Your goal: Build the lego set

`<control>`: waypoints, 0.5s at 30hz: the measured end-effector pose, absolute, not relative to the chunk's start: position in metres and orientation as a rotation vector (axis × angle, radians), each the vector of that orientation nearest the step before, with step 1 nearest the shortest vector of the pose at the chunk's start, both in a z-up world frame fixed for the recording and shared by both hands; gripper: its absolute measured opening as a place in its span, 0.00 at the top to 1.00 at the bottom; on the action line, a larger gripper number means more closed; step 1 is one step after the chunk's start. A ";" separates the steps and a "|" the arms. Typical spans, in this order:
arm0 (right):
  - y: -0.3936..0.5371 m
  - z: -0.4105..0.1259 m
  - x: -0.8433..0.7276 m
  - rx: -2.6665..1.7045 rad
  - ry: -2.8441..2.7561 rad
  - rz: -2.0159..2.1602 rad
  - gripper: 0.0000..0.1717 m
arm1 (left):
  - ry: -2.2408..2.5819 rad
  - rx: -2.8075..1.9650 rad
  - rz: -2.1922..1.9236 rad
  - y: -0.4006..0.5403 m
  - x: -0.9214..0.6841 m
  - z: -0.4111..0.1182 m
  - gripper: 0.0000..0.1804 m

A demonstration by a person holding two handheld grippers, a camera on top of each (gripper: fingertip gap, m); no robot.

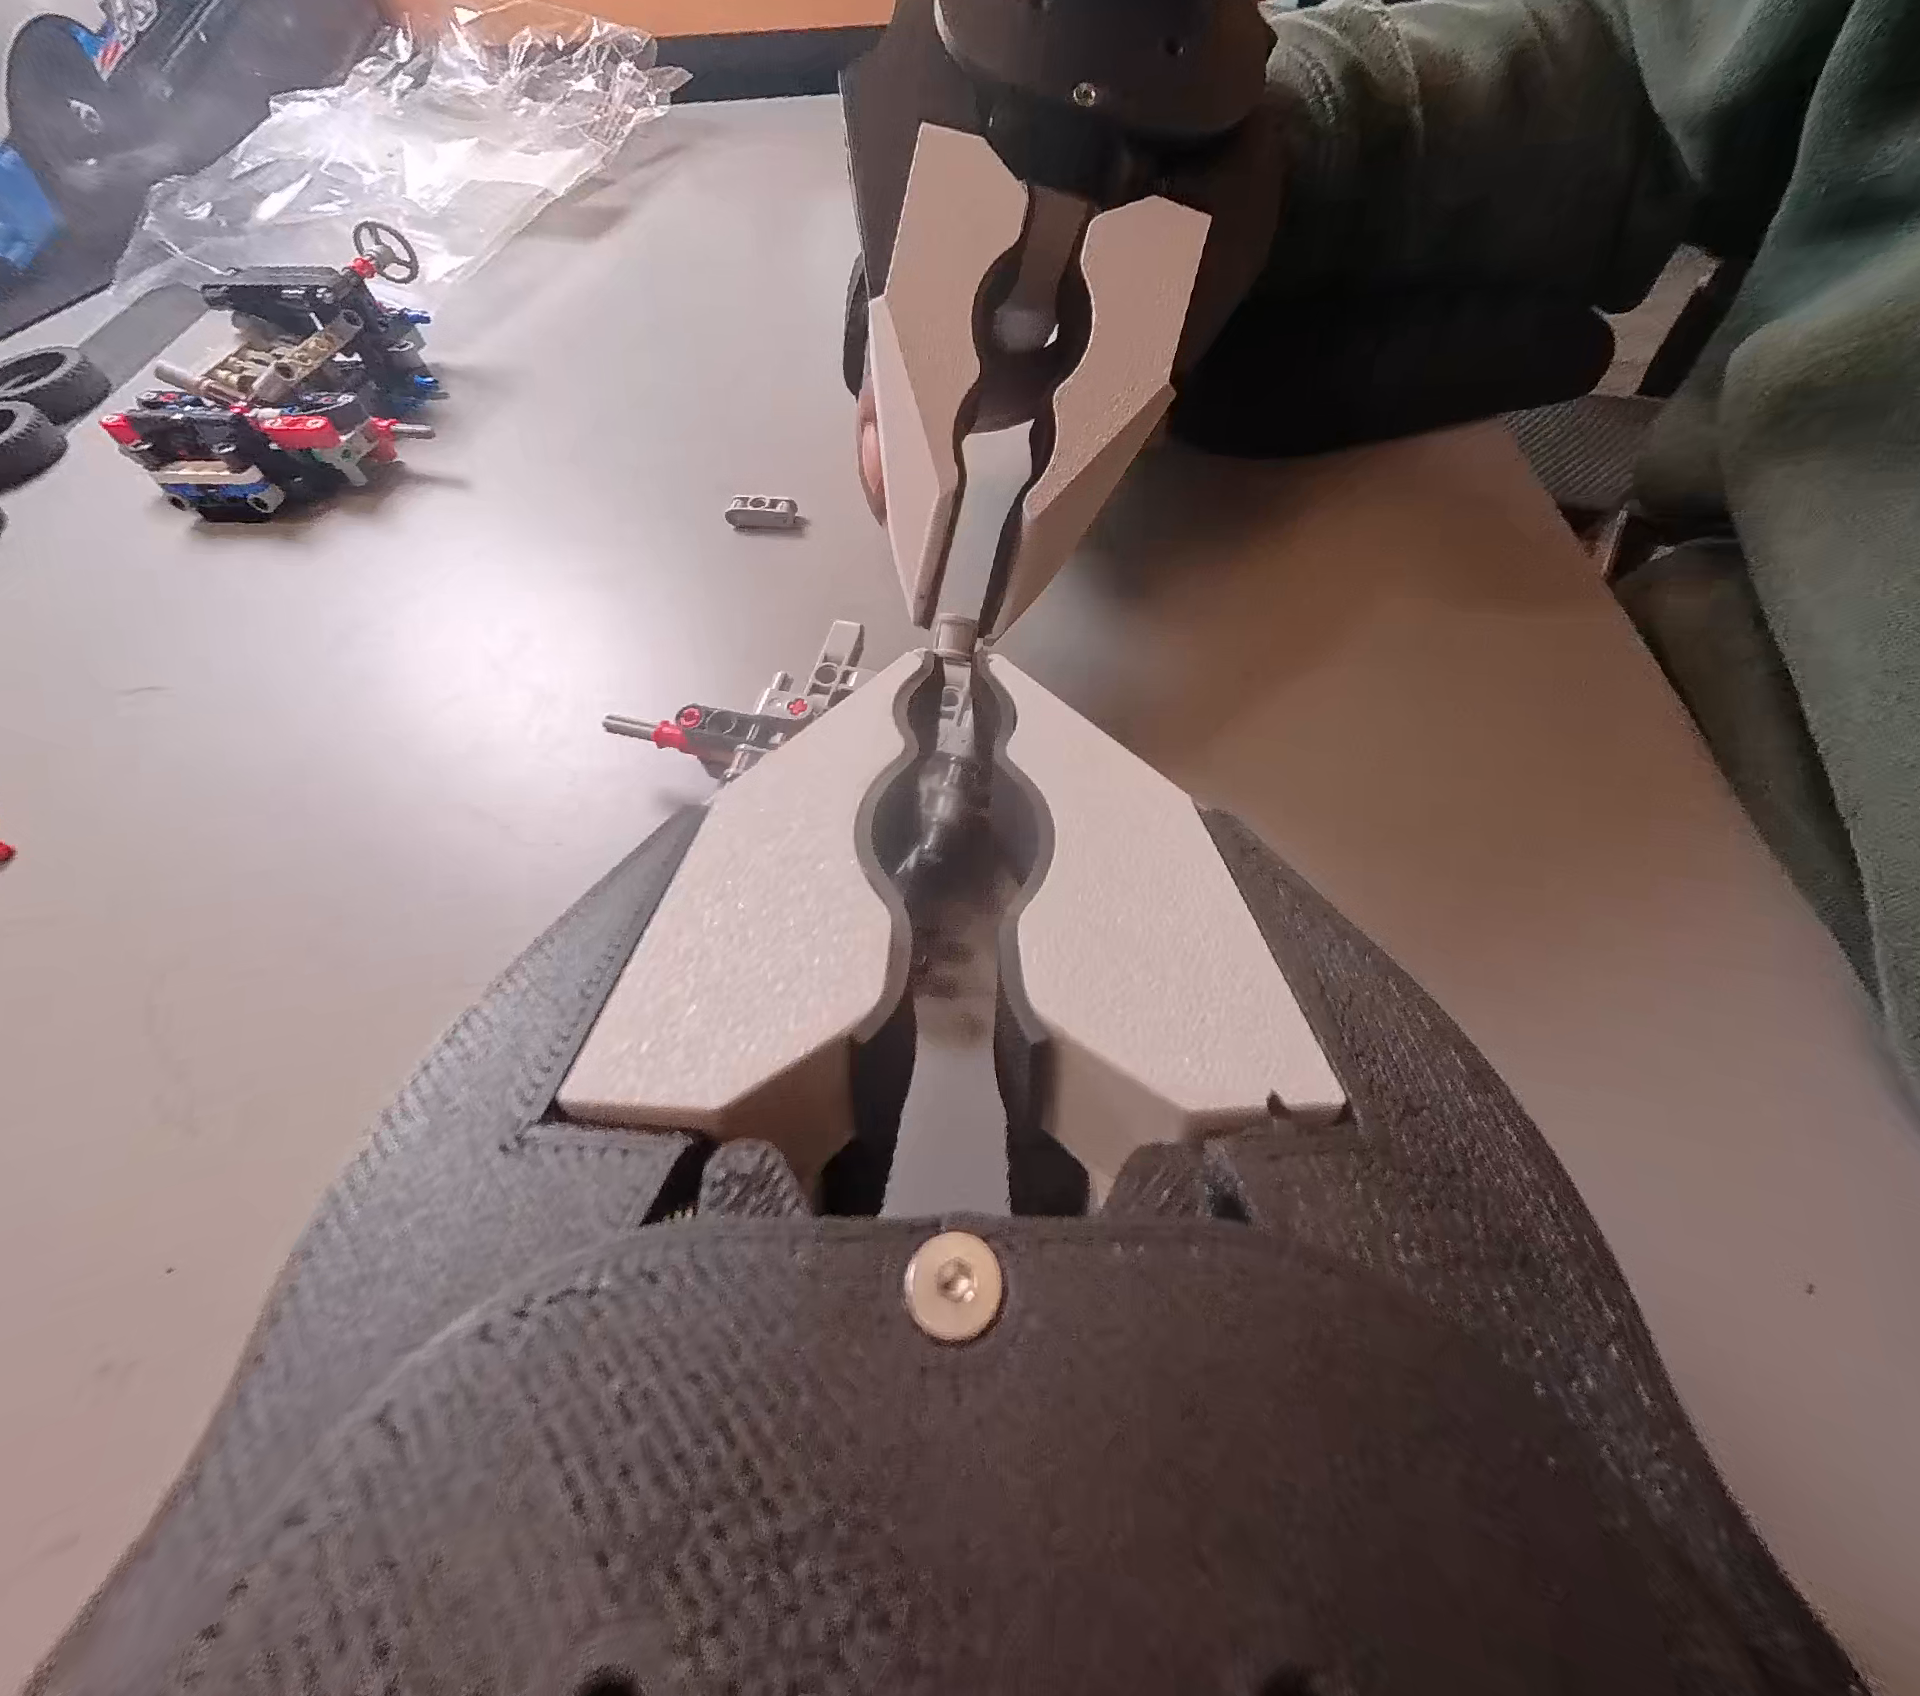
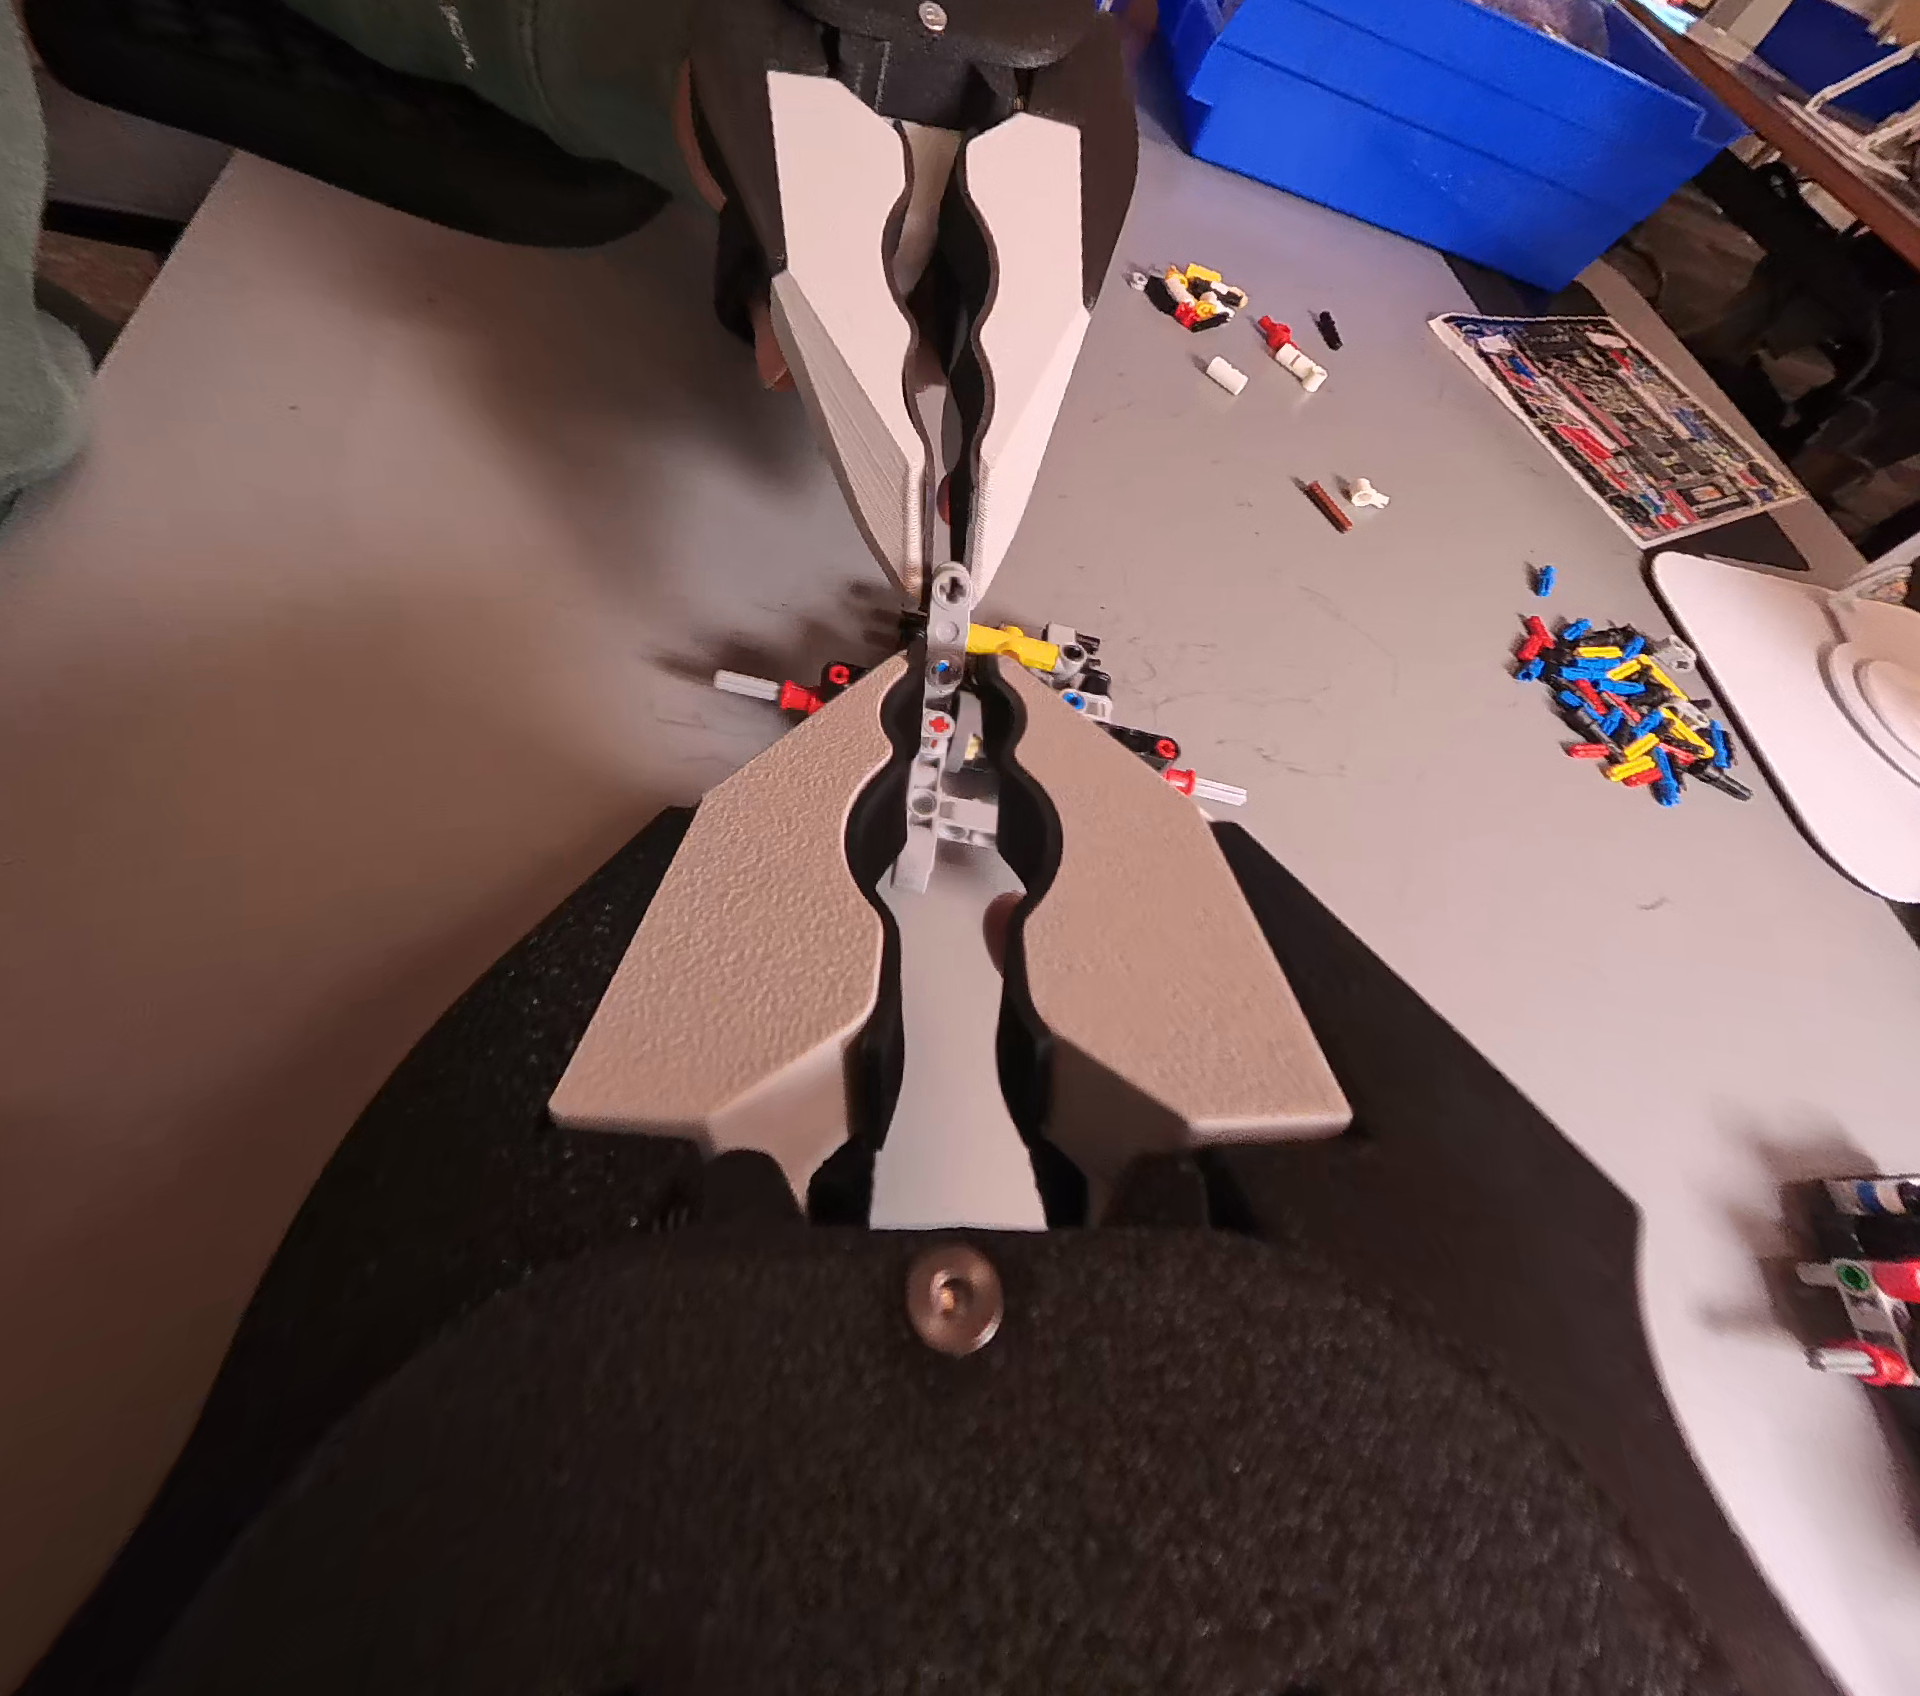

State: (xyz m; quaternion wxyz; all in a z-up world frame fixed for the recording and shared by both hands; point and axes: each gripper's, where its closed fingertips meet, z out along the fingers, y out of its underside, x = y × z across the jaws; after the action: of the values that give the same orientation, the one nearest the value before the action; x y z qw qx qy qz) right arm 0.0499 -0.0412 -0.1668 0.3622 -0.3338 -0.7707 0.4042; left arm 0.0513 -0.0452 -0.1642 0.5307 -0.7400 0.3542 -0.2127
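My two grippers meet tip to tip over a small brick assembly (image 2: 1081, 670) on the grey table (image 2: 1351, 867); the assembly also shows in the left wrist view (image 1: 727, 716). A slim grey beam (image 2: 943, 638) stands up from it. My right gripper (image 2: 951, 675) is closed around the beam; in the left wrist view its tips (image 1: 961, 616) pinch the beam's top end (image 1: 956, 638). My left gripper (image 1: 951, 664) is nearly closed with the beam in its slit. In the right wrist view the left gripper's tips (image 2: 948, 571) sit at the beam's top end.
A larger brick chassis (image 1: 281, 399), tyres (image 1: 42, 389), a clear plastic bag (image 1: 416, 119) and a loose grey piece (image 1: 766, 510) lie left. Blue bins (image 2: 1403, 88), a printed booklet (image 2: 1621, 420) and a pile of coloured pins (image 2: 1621, 701) lie right. Green sleeves (image 1: 1558, 140) hold the grippers. My two grippers' fingertips are within a few centimetres of each other.
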 end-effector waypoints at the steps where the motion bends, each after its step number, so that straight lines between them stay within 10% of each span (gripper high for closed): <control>1: -0.040 -0.167 0.050 -0.867 -1.989 1.041 0.95 | 0.852 -1.770 -0.485 -0.044 0.050 -0.165 0.98; 15: -0.042 -0.176 0.048 -0.881 -2.022 0.992 0.97 | 0.915 -1.762 -0.370 -0.041 0.055 -0.169 1.00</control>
State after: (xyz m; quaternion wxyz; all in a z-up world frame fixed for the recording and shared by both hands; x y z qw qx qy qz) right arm 0.0482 -0.0420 -0.1756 0.3538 -0.3406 -0.7821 0.3836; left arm 0.0547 -0.0409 -0.1686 0.5321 -0.7386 0.3836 -0.1552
